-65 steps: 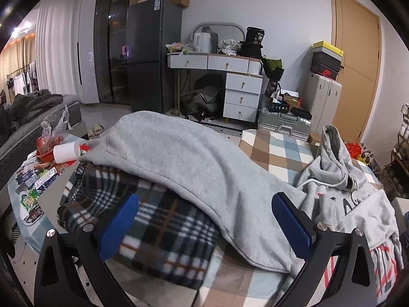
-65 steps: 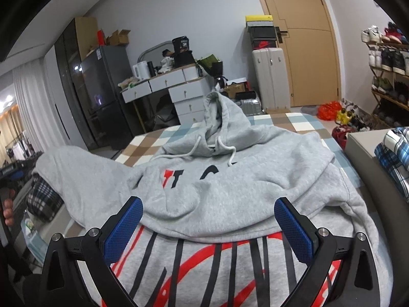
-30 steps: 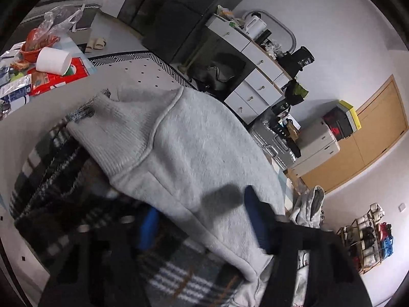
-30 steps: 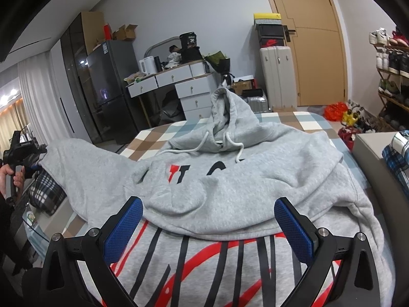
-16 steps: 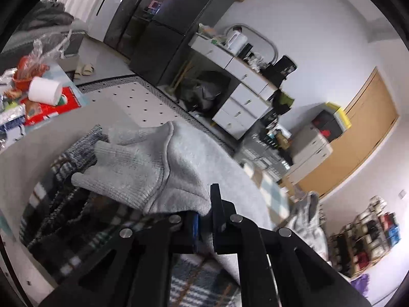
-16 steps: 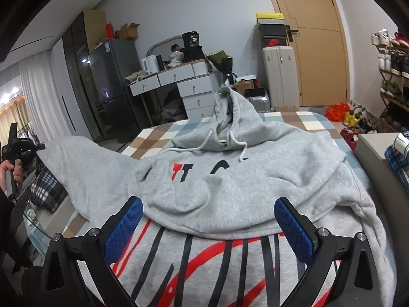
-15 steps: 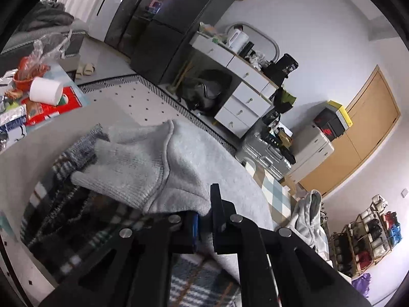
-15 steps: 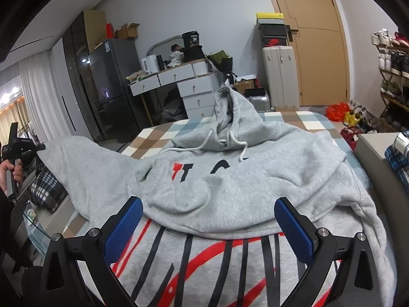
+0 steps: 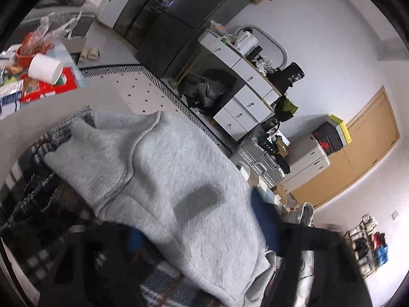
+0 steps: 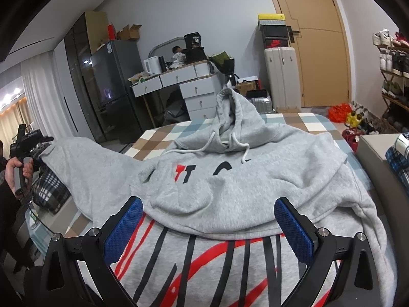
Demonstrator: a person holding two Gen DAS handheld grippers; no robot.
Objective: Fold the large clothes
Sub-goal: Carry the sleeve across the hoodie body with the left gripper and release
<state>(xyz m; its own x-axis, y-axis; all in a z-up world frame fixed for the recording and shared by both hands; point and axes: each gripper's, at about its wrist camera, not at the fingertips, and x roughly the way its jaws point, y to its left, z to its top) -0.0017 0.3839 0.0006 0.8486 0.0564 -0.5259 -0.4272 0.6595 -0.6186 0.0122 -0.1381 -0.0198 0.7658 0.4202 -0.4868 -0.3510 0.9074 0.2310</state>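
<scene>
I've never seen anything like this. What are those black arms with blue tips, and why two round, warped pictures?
No robot here: a person carries two two-finger clamps, each with a wide-angle camera looking along its fingers. One picture is from the left gripper, blurred; the other from the right gripper. A grey hoodie lies on a checked bed cover. The left gripper's jaws have just been opening, with the hoodie's sleeve between them, over a dark plaid cloth. The right gripper is open over the hoodie, holding nothing.

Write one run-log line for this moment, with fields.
left claw: open, just opening, sleeve between jaws | right claw: open over hoodie
</scene>
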